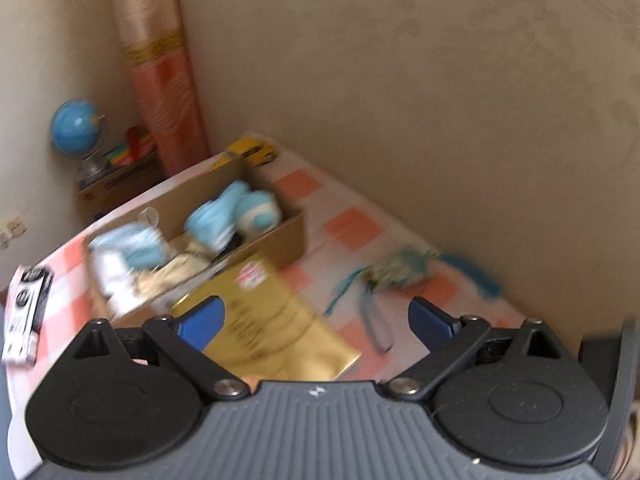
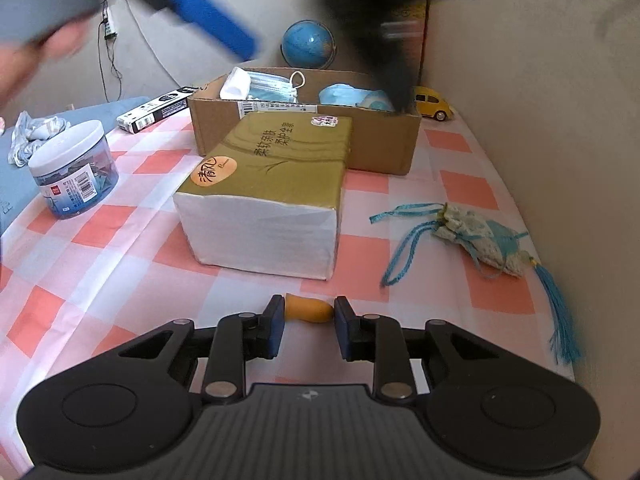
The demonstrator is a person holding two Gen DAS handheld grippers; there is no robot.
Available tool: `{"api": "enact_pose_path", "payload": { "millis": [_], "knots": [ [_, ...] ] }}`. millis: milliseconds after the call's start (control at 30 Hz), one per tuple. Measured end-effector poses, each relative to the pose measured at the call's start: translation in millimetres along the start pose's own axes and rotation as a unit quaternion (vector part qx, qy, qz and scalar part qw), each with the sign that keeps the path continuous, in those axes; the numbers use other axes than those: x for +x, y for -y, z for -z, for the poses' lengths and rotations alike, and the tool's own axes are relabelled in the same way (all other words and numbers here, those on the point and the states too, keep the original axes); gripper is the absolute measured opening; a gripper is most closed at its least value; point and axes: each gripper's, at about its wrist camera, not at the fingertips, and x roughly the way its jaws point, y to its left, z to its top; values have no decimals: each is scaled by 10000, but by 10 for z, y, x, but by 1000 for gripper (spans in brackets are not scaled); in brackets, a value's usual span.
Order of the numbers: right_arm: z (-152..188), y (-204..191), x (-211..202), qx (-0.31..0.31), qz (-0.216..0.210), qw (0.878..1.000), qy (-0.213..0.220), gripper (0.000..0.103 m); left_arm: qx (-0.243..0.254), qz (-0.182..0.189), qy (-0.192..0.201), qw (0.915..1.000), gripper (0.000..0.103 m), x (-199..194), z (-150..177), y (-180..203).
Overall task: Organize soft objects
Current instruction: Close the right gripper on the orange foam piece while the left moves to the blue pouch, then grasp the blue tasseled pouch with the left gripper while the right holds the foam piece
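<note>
My right gripper (image 2: 308, 314) is shut on a small orange earplug (image 2: 309, 309), low over the checked tablecloth. Ahead lies a gold tissue pack (image 2: 272, 184), and behind it an open cardboard box (image 2: 380, 140) holding face masks (image 2: 272, 87) and light blue soft items (image 2: 348, 95). A blue-and-cream sachet with cord and tassel (image 2: 480, 240) lies to the right. My left gripper (image 1: 316, 320) is open and empty, raised over the tissue pack (image 1: 280, 320), with the box (image 1: 280, 236) and sachet (image 1: 400, 270) ahead. It shows blurred at the top of the right wrist view (image 2: 212, 20).
A clear jar with white lid (image 2: 74, 170) stands at left, a black-and-white carton (image 2: 160, 110) behind it. A yellow toy car (image 2: 434, 106) and blue globe (image 2: 308, 44) sit past the box. A wall (image 2: 560, 80) borders the table on the right. Crumpled cloth (image 2: 32, 136) lies far left.
</note>
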Motion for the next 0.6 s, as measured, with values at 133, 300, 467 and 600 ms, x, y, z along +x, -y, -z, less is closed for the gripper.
{"api": "enact_pose_path", "payload": {
  "millis": [133, 300, 467, 600],
  "knots": [
    [41, -31, -30, -86, 48, 9999, 29, 31, 29, 504, -126, 9986, 98, 239, -230, 189],
    [70, -50, -60, -197, 15, 9998, 56, 31, -51, 975, -567, 9936, 96, 685, -461, 300],
    [70, -10, -85, -168, 18, 9999, -3, 31, -347, 1139, -1197, 9856, 93, 1129, -541, 354],
    [96, 65, -121, -98, 36, 9999, -31, 31, -474, 1047, -1426, 9831, 93, 1332, -501, 384]
  ]
}}
